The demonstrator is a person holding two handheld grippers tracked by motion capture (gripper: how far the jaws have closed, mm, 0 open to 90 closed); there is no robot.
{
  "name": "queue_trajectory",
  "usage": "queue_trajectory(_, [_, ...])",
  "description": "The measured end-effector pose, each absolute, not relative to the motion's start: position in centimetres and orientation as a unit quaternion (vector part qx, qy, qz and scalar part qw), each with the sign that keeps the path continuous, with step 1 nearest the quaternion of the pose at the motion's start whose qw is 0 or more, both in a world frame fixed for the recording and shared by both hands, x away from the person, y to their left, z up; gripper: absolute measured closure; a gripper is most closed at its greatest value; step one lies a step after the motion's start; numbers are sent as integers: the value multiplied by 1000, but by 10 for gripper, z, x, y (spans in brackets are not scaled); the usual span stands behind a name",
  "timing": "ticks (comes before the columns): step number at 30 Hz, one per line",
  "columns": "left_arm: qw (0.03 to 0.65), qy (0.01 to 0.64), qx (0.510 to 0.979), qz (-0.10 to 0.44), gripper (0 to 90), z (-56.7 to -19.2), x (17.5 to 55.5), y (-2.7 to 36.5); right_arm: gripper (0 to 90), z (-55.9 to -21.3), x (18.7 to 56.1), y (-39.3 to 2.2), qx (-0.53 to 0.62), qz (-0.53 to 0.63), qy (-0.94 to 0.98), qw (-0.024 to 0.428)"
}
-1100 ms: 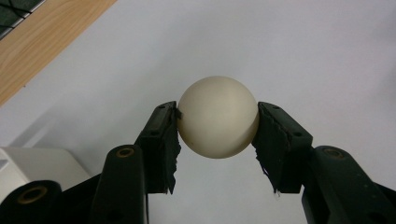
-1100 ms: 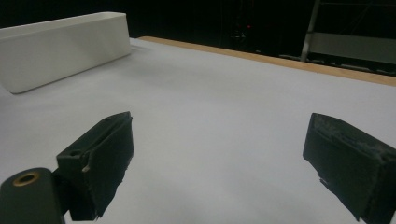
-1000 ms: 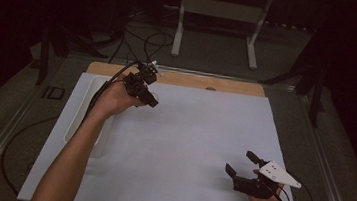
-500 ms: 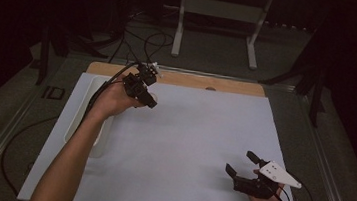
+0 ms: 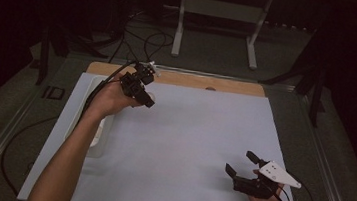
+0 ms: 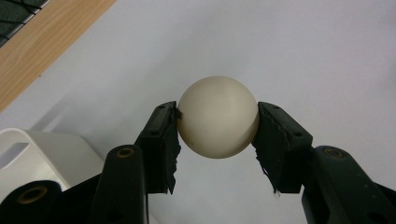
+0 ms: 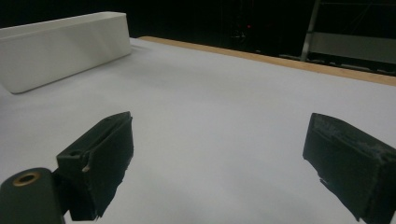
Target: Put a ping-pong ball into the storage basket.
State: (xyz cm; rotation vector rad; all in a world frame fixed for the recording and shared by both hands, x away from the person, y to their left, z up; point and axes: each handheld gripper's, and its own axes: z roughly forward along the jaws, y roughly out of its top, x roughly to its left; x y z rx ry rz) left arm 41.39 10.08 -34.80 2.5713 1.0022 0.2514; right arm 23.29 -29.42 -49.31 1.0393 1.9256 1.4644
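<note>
Cream ball (image 6: 218, 116), round with no long axis, sits clamped in left gripper (image 6: 218, 122); right gripper (image 7: 219, 158) gapes.

A small cream-white ball (image 6: 218, 116) held above a white table sheet.

The ball is round, smooth and matte, with a faint dark speck on its lower left side. It sits pinched between the two black jaws of the left gripper (image 6: 218, 122), one pad touching each side. It hangs over the white sheet, just beside the corner of a white tray (image 6: 44, 151).
</note>
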Motion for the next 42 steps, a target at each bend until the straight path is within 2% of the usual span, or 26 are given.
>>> queue_trajectory(42, [195,373,902,100,513,-337,410,136,84,-493,232,-294,384,539,707,252])
